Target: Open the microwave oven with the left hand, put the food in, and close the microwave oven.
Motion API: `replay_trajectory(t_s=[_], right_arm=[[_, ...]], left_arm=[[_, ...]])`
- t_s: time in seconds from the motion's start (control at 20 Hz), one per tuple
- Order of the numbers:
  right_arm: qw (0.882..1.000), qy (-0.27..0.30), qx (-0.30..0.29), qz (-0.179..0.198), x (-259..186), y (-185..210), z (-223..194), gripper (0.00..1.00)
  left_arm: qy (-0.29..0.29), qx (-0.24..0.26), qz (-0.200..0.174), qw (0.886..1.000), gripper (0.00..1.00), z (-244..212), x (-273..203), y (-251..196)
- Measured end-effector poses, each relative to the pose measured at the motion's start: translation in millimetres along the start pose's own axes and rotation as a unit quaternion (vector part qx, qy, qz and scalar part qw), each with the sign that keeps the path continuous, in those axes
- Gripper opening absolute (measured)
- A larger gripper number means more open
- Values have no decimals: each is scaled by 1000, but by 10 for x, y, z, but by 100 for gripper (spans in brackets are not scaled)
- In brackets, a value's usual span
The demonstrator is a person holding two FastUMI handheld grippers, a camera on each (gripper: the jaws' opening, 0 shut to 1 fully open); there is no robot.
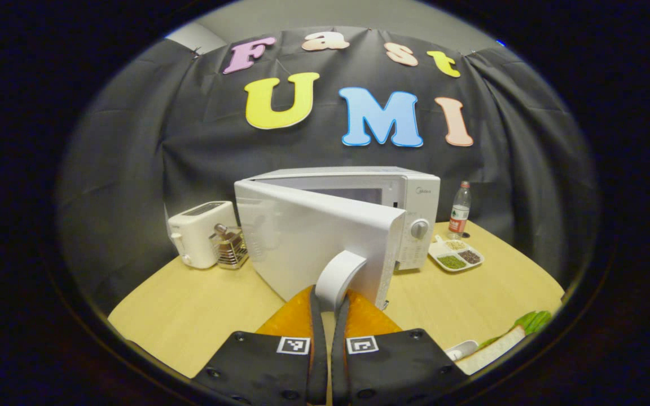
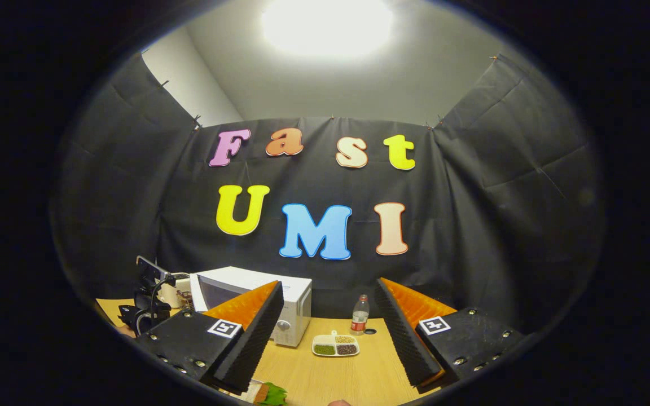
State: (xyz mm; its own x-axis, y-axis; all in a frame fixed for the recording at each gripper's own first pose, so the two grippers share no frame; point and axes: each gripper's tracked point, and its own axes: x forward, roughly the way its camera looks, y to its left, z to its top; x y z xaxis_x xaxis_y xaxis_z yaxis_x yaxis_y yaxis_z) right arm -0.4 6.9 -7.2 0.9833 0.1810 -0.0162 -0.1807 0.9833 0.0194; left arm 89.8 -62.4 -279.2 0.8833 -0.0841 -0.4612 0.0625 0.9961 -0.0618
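The microwave oven [image 1: 353, 220] stands at the back of the wooden surface [image 1: 201, 316], at about twelve o'clock in the left gripper view, its door [image 1: 313, 237] swung partly open toward the camera. The left gripper [image 1: 330, 301] has its fingers closed on the door's curved white handle [image 1: 339, 276], one on each side — a firm pinch on a stiff, smooth plastic loop. The door should swing lightly on its hinge, but glossy plastic may slip, so a hold well down the loop, pulled along the door's arc, seems wisest. That gripper points nearly level, straight at the door's edge.

The food looks to be the sandwich with green leaves [image 1: 500, 344] at four o'clock in this view, near the surface's front edge; it is likely soft and light, so better carried by whatever it rests on than squeezed.

In the right gripper view, the right gripper [image 2: 328, 330] hangs with fingers spread wide and holding nothing, tilted somewhat upward, with the oven at ten o'clock of its fingertips.
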Motion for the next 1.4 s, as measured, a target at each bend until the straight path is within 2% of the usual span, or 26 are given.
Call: replay_trajectory(t_s=[0.2, 0.25, 0.35, 0.45, 0.5, 0.6, 0.65, 0.7, 0.8, 0.95, 1.0, 1.05, 1.2, 1.25, 1.35, 1.4], right_arm=[[1000, 0, 9, 21, 82, 433, 59, 98], [1000, -4, 9, 24, 98, 553, 98, 98], [1000, -7, 8, 28, 119, 789, 142, 98], [999, -6, 11, 34, 148, 1062, 159, 98], [999, -7, 11, 35, 146, 1194, 170, 98], [999, -8, 10, 34, 145, 1411, 197, 99], [999, -7, 9, 34, 141, 1512, 199, 98], [999, -5, 8, 33, 135, 1620, 195, 98], [999, -5, 5, 34, 128, 1817, 216, 98], [1000, -4, -3, 29, 91, 2024, 224, 98], [1000, -1, -3, 28, 79, 2095, 200, 98], [1000, 2, -3, 28, 63, 2153, 197, 98], [999, 5, -9, 30, 6, 2248, 200, 98], [999, 3, -10, 35, -7, 2271, 220, 99], [999, 4, -17, 41, -48, 2228, 246, 98], [999, 3, -19, 44, -63, 2174, 248, 98]], left_arm=[[0, -2, 7, 1000, 10, -88, -223, 424], [1, -4, 7, 1000, 13, -105, -264, 528], [2, -7, 6, 1000, 9, -131, -342, 760], [4, -6, 2, 1000, 13, -152, -379, 960], [4, -3, -1, 1000, 9, -172, -413, 1057], [3, 0, -7, 1000, 9, -180, -445, 1235], [3, 0, -12, 1000, 13, -180, -457, 1320], [2, 1, -17, 1000, 9, -198, -470, 1382], [1, 7, -26, 1000, 9, -208, -477, 1523], [-4, 9, -34, 999, 9, -220, -484, 1738], [-7, 10, -38, 999, 13, -216, -502, 1797], [-8, 10, -41, 999, 10, -216, -505, 1844], [-2, -11, -50, 999, 16, -248, -531, 1941], [-4, -22, -47, 999, 12, -244, -562, 1960], [-12, -24, -27, 999, 29, -223, -691, 2064], [-19, -26, -19, 999, 47, -184, -748, 2100]])
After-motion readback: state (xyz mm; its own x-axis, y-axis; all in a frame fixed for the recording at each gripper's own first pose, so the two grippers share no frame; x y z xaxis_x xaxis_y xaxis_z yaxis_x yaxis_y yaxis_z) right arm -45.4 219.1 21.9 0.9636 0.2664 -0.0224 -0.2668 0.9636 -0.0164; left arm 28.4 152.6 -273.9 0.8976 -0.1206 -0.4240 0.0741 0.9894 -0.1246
